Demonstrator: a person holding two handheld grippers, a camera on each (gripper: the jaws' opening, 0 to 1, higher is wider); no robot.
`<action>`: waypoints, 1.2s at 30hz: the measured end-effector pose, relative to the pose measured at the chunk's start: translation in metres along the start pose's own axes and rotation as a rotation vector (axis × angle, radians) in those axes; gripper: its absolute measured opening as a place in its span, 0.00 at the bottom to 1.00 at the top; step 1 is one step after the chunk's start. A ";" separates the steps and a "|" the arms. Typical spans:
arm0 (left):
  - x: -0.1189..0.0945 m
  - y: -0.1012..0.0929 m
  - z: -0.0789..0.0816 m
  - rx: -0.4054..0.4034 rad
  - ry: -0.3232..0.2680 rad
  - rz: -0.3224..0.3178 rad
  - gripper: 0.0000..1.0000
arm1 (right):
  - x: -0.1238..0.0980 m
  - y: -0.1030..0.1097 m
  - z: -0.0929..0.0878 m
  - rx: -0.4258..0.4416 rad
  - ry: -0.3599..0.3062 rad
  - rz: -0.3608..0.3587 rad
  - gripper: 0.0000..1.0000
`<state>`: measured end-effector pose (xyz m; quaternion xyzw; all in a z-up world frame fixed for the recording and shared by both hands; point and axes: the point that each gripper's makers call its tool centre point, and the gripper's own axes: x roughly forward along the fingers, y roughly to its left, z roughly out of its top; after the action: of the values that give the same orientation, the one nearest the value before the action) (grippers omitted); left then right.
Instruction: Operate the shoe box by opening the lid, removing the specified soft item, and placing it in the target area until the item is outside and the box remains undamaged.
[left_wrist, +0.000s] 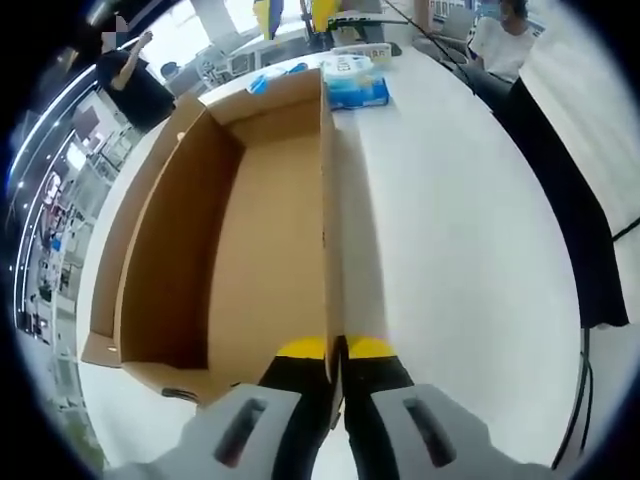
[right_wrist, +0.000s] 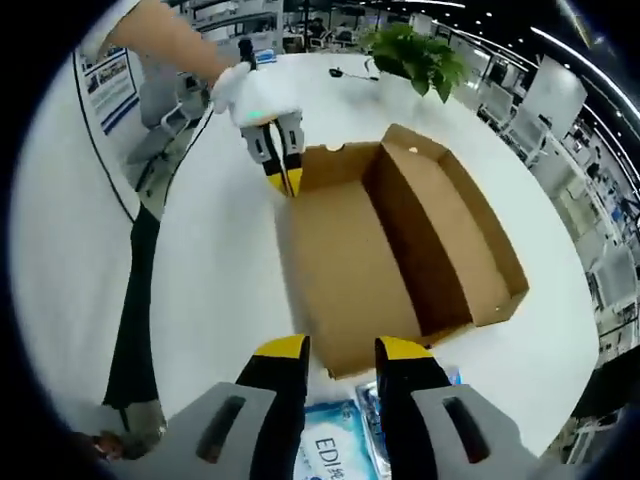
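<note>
- We see the left gripper (left_wrist: 337, 348) clamped on the side wall of the open cardboard shoe box (left_wrist: 270, 220) on the white table (left_wrist: 450, 260).
- Our right gripper (right_wrist: 340, 350) hangs narrowly parted over a blue-white packet (right_wrist: 335, 440) beside the box.

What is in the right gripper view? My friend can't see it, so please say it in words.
An open cardboard shoe box sits on a white table, looking empty inside. The left gripper, held by a white-gloved hand, pinches the box's far edge, while the right gripper hovers open above a blue-and-white packet.
</note>
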<state>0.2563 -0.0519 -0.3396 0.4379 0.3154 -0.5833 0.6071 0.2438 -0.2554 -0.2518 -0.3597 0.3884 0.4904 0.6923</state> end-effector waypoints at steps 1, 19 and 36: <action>0.000 0.000 0.000 0.000 0.000 0.000 0.02 | 0.004 0.002 -0.001 -0.002 0.001 0.002 0.25; 0.001 0.001 0.000 -0.010 0.002 -0.001 0.02 | 0.065 0.017 -0.003 0.008 0.066 0.052 0.20; 0.000 0.000 0.001 0.004 -0.004 -0.003 0.02 | 0.069 0.017 -0.020 0.040 0.153 0.093 0.01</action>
<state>0.2561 -0.0528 -0.3392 0.4374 0.3138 -0.5856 0.6060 0.2390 -0.2405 -0.3239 -0.3637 0.4662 0.4854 0.6441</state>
